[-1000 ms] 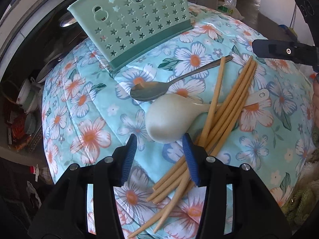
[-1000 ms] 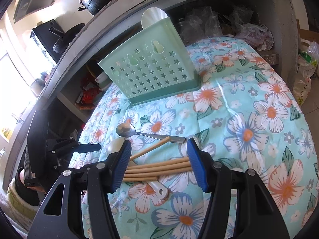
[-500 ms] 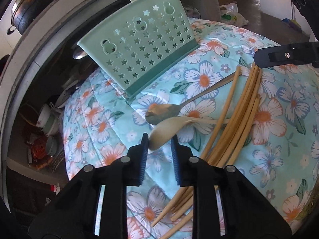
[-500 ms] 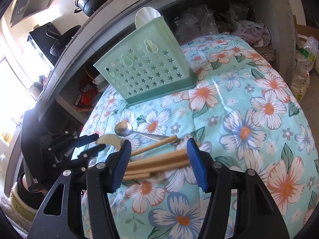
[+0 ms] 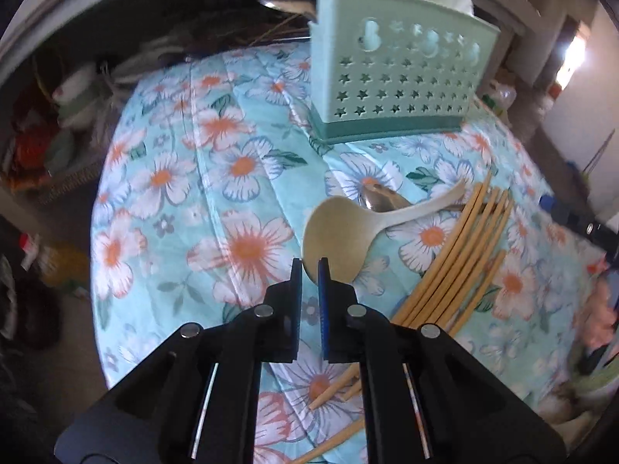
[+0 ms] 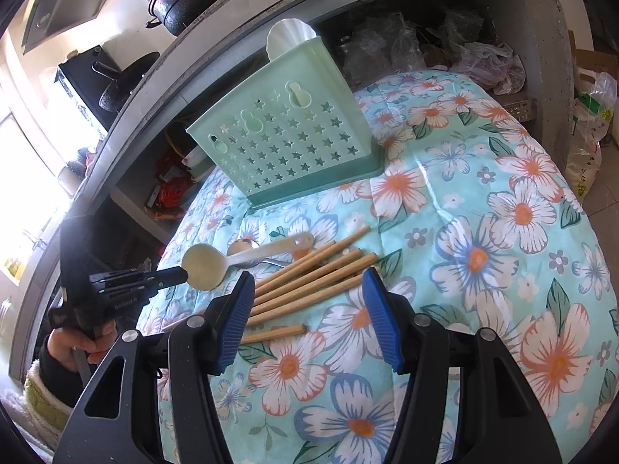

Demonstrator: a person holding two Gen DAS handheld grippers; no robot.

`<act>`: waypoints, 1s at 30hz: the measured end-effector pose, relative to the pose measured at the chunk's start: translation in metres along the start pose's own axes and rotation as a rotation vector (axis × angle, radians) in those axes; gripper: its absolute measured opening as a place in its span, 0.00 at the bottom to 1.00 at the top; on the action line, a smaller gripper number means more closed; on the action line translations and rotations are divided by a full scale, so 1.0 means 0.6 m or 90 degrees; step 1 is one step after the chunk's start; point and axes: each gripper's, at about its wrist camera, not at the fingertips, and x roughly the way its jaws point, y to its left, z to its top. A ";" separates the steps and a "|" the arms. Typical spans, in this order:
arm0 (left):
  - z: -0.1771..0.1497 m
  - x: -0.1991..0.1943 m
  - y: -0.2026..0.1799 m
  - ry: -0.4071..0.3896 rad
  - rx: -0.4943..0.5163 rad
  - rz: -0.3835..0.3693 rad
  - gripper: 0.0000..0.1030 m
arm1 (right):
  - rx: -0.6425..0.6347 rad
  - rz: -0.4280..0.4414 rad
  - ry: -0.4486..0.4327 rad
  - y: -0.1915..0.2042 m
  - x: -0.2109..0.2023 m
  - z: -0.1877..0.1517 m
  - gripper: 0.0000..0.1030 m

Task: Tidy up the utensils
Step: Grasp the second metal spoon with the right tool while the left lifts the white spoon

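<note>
Left hand-held gripper (image 5: 308,270) is clamped on the bowl rim of the cream rice paddle (image 5: 340,237), lifted over the floral tabletop (image 5: 240,178) beside the chopsticks (image 6: 309,278), right hand-held gripper (image 6: 307,321) released above them; next, probably carry paddle to the far green utensil holder (image 5: 394,85).

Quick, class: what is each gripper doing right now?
Left gripper: shut on the rim of the cream spoon.
Right gripper: open, holding nothing, above the chopsticks.
</note>
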 end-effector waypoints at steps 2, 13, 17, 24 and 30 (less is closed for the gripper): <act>-0.002 0.000 0.024 -0.003 -0.070 -0.046 0.14 | -0.001 -0.001 -0.003 0.001 -0.002 0.000 0.55; -0.030 0.030 0.069 -0.016 -0.282 -0.157 0.19 | 0.008 0.003 -0.007 0.000 -0.005 -0.002 0.55; -0.029 0.031 0.073 -0.038 -0.309 -0.142 0.03 | 0.007 0.000 -0.015 -0.001 -0.013 -0.002 0.55; -0.026 -0.070 0.091 -0.152 -0.303 -0.078 0.01 | -0.035 0.002 -0.028 0.016 -0.020 0.020 0.55; -0.032 -0.150 0.129 -0.248 -0.319 0.028 0.01 | -0.142 0.031 0.016 0.097 0.036 0.048 0.55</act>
